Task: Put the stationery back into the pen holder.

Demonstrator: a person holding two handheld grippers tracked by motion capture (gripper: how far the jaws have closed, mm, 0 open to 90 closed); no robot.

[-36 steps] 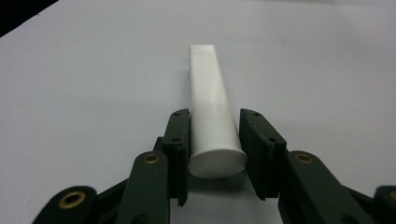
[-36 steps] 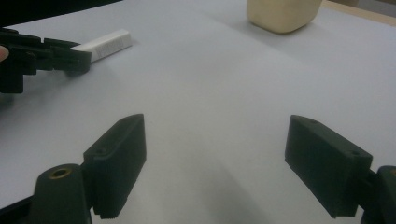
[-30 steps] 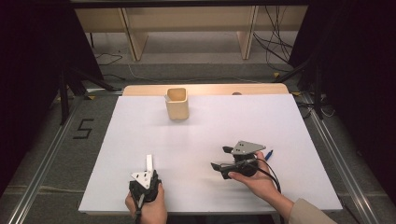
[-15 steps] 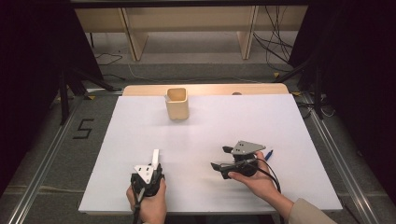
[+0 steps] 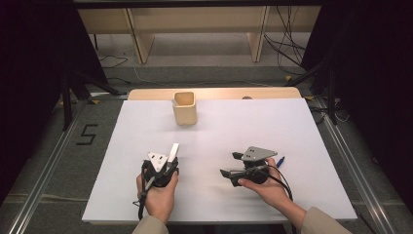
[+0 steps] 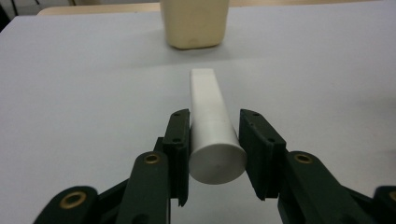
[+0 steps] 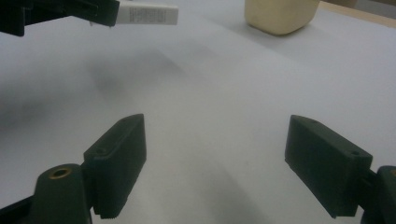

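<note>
Left gripper (image 5: 170, 157) near the front-left of the white table (image 5: 146, 126), held in left hand (image 5: 158, 195); jaws clamped on a white cylindrical tube (image 5: 174, 150), one jaw pressed on each side near its rear end. Tube sticking out forward past the jaw tips, pointing toward the far side of the table, lifted off the surface judging by the shadow in the right gripper view. In the left gripper view tube (image 6: 211, 122) lined up roughly with the beige square cup (image 6: 194, 22) farther ahead, well apart from it. Printed label visible on the tube (image 7: 147, 14) in the right gripper view, with the left gripper's jaws (image 7: 105, 11) at its end.

Right gripper (image 5: 231, 165) near the front-right, held in right hand (image 5: 265, 187), pointing left toward the other gripper; jaws spread wide, nothing between them, bare table below in the right gripper view (image 7: 212, 163). Grey three-cornered plate on top of each gripper.

Beige cup (image 5: 184, 107) upright toward the far edge, a bit left of centre, open top, contents not discernible. Small blue object (image 5: 280, 159), pen-like, lying on the table just right of the right gripper; too small for a sure name. Wooden strip (image 5: 214, 92) along the far table edge.
</note>
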